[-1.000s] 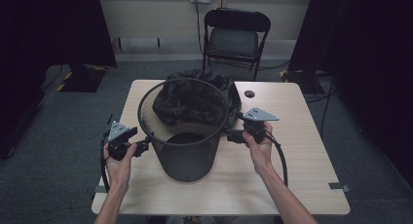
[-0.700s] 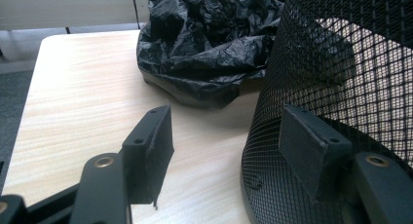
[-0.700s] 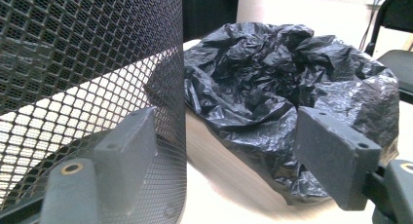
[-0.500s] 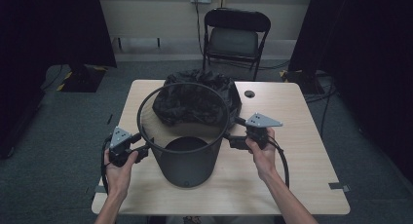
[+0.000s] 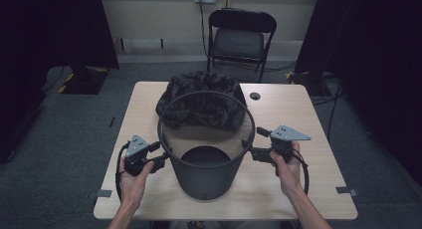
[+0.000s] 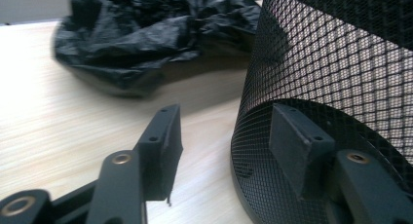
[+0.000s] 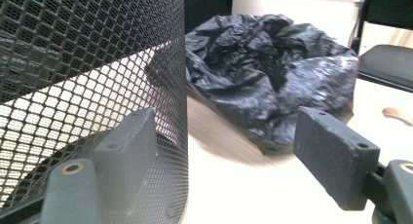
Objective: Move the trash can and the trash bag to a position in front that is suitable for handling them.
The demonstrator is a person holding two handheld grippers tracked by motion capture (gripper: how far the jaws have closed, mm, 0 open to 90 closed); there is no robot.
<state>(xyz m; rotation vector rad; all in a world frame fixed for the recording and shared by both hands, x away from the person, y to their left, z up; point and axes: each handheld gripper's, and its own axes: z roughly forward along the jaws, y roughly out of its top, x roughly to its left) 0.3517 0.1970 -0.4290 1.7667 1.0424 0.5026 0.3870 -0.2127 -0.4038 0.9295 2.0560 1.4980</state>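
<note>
A black wire-mesh wastebasket (image 5: 206, 174) stands upright on the wooden table (image 5: 308, 189). A crumpled black plastic bag (image 5: 204, 102) lies just behind it. My left gripper (image 5: 160, 155) is low against the basket's left side. Its jaws have just been closing, and between them I see bare table (image 6: 58, 121) beside the mesh wall (image 6: 341, 63). One jaw lies along the outside of the mesh. My right gripper (image 5: 256, 143) is at the basket's right side, open. Its left jaw rests against the mesh (image 7: 87, 63), and the bag (image 7: 272, 73) is beyond.
A folding chair (image 5: 241, 35) stands behind the table's far edge. A round cable hole (image 5: 255, 96) is in the tabletop near the bag. Dark curtains hang at both sides. The near strip of table in front of the basket is bare wood.
The basket has slid toward the near edge and slightly right, away from the bag. Both hands came back with it, staying at its sides.
</note>
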